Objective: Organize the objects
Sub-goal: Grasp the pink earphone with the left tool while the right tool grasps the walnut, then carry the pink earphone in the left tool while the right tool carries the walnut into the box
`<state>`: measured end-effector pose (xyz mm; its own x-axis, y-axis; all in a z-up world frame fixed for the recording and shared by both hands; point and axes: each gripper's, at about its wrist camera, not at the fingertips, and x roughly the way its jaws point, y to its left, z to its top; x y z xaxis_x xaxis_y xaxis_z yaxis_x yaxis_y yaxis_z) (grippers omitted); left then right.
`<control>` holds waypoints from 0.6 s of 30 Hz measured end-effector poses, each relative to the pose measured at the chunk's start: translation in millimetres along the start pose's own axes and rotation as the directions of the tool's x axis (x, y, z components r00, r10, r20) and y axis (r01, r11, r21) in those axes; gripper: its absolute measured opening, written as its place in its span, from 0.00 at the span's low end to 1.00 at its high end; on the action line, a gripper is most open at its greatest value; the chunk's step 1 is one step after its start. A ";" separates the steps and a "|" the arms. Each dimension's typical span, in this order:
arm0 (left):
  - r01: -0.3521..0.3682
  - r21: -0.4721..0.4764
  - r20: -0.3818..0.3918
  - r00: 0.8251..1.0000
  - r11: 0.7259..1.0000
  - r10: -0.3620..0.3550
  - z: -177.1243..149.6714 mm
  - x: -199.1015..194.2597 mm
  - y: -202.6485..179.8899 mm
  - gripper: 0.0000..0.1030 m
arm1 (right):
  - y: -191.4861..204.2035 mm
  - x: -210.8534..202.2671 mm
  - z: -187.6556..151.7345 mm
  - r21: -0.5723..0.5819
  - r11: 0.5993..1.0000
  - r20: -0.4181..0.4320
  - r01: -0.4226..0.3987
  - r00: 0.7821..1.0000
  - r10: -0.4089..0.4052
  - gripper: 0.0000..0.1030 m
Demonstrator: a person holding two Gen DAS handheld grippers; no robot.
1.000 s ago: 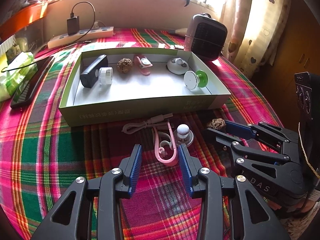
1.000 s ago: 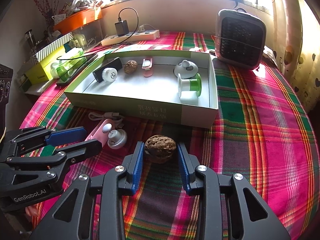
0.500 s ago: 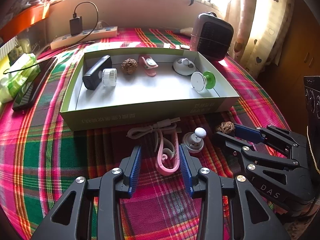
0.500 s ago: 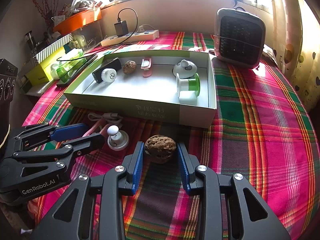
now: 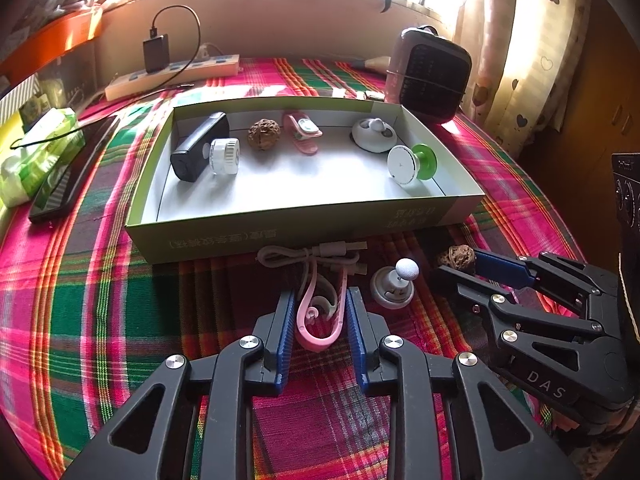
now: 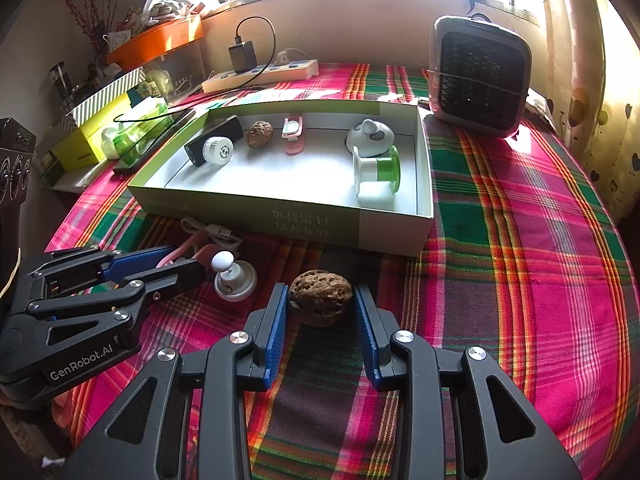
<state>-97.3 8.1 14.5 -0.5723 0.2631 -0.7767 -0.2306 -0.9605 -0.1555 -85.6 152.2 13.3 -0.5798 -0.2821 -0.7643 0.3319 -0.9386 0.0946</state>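
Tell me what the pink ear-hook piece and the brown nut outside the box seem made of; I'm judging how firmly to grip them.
Pink looped ear-hook piece: probably soft silicone or rubbery plastic, smooth with a slight sheen and thin curves. Brown wrinkled nut: looks like a hard walnut shell, matte and deeply ridged.

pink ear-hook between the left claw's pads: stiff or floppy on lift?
Pink ear-hook looks thin and looped, so it probably flexes. The left claw is closing around it. Its far end lies across the grey cable, which may drag along.

Home room, plaid tablecloth (image 5: 100,320), heart-print curtain (image 5: 520,40), sunny window, cluttered shelf (image 6: 156,40)
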 end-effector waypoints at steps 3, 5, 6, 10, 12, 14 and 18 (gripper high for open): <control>0.000 0.000 0.000 1.000 1.000 0.000 -0.1 -0.1 0.0 0.22 | 0.0 0.0 0.0 0.000 1.000 0.000 0.000 1.000 0.000 0.33; 0.001 -0.001 0.000 1.000 1.000 -0.001 -0.2 -0.1 0.2 0.22 | 0.0 -0.1 0.0 0.000 1.000 0.000 0.000 1.000 0.000 0.33; 0.000 0.000 0.000 1.000 1.000 0.000 -0.3 -0.2 0.0 0.22 | 0.0 -0.1 0.0 0.000 1.000 0.000 0.000 1.000 0.000 0.33; -0.001 0.000 0.000 1.000 1.000 0.001 -0.5 -0.1 0.0 0.22 | 0.0 -0.2 0.0 0.000 1.000 0.000 0.000 1.000 0.000 0.33; 0.000 -0.001 0.000 1.000 1.000 0.000 -0.6 0.0 0.2 0.22 | 0.0 -0.2 0.1 0.000 1.000 0.000 0.000 1.000 0.000 0.33; 0.000 -0.001 0.000 1.000 1.000 0.000 -0.8 0.1 0.0 0.22 | 0.0 -0.2 0.1 0.000 1.000 0.000 0.000 1.000 0.000 0.33; 0.000 0.000 0.001 1.000 1.000 0.000 -1.3 0.2 -0.4 0.22 | 0.1 -0.3 0.1 0.000 1.000 0.000 -0.001 1.000 0.001 0.33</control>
<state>-96.3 8.4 13.5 -0.5728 0.2632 -0.7763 -0.2303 -0.9606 -0.1558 -85.5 152.2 13.5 -0.5796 -0.2826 -0.7643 0.3319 -0.9385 0.0953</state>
